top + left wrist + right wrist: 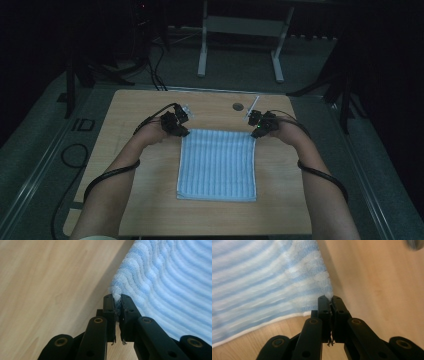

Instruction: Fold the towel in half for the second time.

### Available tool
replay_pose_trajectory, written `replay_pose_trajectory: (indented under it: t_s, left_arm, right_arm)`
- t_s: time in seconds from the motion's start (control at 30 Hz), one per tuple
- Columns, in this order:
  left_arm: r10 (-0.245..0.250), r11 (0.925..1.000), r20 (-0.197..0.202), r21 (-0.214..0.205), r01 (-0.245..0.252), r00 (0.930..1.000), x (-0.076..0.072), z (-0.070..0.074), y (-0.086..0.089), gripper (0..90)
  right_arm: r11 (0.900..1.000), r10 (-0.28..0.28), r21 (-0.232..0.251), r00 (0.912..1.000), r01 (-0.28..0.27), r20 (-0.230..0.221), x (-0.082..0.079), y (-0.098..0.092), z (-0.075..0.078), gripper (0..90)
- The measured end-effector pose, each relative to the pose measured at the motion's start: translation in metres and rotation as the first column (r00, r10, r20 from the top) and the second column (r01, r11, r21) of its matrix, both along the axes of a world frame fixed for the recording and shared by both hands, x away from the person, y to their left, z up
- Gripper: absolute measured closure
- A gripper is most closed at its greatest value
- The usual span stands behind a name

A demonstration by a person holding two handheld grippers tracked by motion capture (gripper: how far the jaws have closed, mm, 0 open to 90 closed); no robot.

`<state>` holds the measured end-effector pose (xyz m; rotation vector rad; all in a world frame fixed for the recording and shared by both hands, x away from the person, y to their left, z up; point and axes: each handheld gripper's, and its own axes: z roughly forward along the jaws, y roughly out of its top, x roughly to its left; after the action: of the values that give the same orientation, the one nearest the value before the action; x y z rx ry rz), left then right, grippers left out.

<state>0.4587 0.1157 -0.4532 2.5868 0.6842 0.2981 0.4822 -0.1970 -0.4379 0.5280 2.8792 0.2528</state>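
A blue-and-white striped towel lies flat on the wooden worktop, its near hem toward the person and its long axis running straight away from them, stripes following the same line. The cloth looks light, soft and limp, the ribbed terry likely to sag and fold wherever it is not supported, so the corners are the sensible places to take it. At the far edge, both are taken: the left claw is pressed together on the far-left corner, pile bunched between its black tips, and the right claw pinches the far-right corner likewise. Beyond the towel, a small round grey disc sits near the worktop's far edge.
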Motion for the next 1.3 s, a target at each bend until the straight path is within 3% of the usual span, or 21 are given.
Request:
replay_pose_trajectory:
  t_s: [0.13, 0.2, 0.33, 0.47, 0.53, 0.6, 0.67, 0.77, 0.97, 1.1, 1.13, 1.3]
  left_arm:
    - [0.008, 0.9999, 0.039, 0.008, -0.008, 0.9992, -0.003, 0.01, 0.001, 84.3]
    - [0.009, 0.9999, 0.054, -0.014, -0.008, 0.9985, -0.006, 0.018, 0.003, 84.2]
    - [0.004, 0.9994, 0.04, -0.035, -0.002, 0.9992, -0.017, 0.021, 0.006, 84.1]
    - [-0.045, 0.9984, 0.055, -0.033, 0.047, 0.9975, -0.037, 0.025, 0.007, 84.0]
    - [-0.051, 0.9976, 0.055, -0.043, 0.053, 0.9972, -0.047, 0.027, 0.008, 83.8]
    - [-0.058, 0.9978, 0.073, -0.028, 0.06, 0.9956, -0.058, 0.028, 0.008, 83.8]
    - [-0.071, 0.9971, 0.058, -0.023, 0.072, 0.9958, -0.068, 0.026, 0.008, 83.8]
    - [-0.095, 0.9955, 0.037, -0.001, 0.095, 0.9948, -0.085, 0.02, 0.006, 83.7]
    - [-0.143, 0.9895, -0.006, 0.024, 0.143, 0.9898, -0.113, 0.004, -0.002, 82.7]
    - [-0.152, 0.9883, -0.036, -0.004, 0.152, 0.9877, -0.125, -0.008, -0.006, 82.7]
    - [-0.16, 0.987, -0.038, 0.006, 0.16, 0.9864, -0.127, -0.011, -0.006, 82.7]
    - [-0.169, 0.9855, -0.075, 0.0, 0.17, 0.9827, -0.137, -0.027, -0.01, 82.1]
  right_arm:
    - [0.9997, -0.003, 0.024, 0.9982, 0.001, 0.06, -0.001, 0.001, 0.021, 87.4]
    - [0.9996, -0.006, 0.029, 0.997, 0.004, 0.077, -0.003, 0.001, 0.028, 87.5]
    - [0.9986, 0.024, 0.043, 0.9947, -0.029, 0.1, -0.015, -0.001, 0.034, 87.4]
    - [0.9966, 0.069, 0.038, 0.9904, -0.074, 0.12, -0.036, -0.006, 0.035, 87.4]
    - [0.9946, 0.098, 0.023, 0.9863, -0.102, 0.133, -0.05, -0.007, 0.036, 87.4]
    - [0.9907, 0.13, 0.02, 0.9812, -0.134, 0.143, -0.066, -0.007, 0.037, 87.4]
    - [0.986, 0.163, 0.013, 0.9755, -0.166, 0.148, -0.081, -0.007, 0.036, 87.4]
    - [0.9792, 0.2, 0.008, 0.9705, -0.203, 0.135, -0.1, -0.008, 0.034, 87.4]
    - [0.9597, 0.28, -0.042, 0.9586, -0.278, 0.053, -0.127, -0.006, 0.013, 87.3]
    - [0.9573, 0.286, -0.043, 0.9583, -0.286, -0.011, -0.132, -0.007, -0.005, 87.3]
    - [0.9579, 0.284, -0.039, 0.9585, -0.285, -0.029, -0.133, -0.008, -0.009, 87.3]
    - [0.9569, 0.284, -0.045, 0.9569, -0.287, -0.061, -0.133, -0.011, -0.029, 87.2]
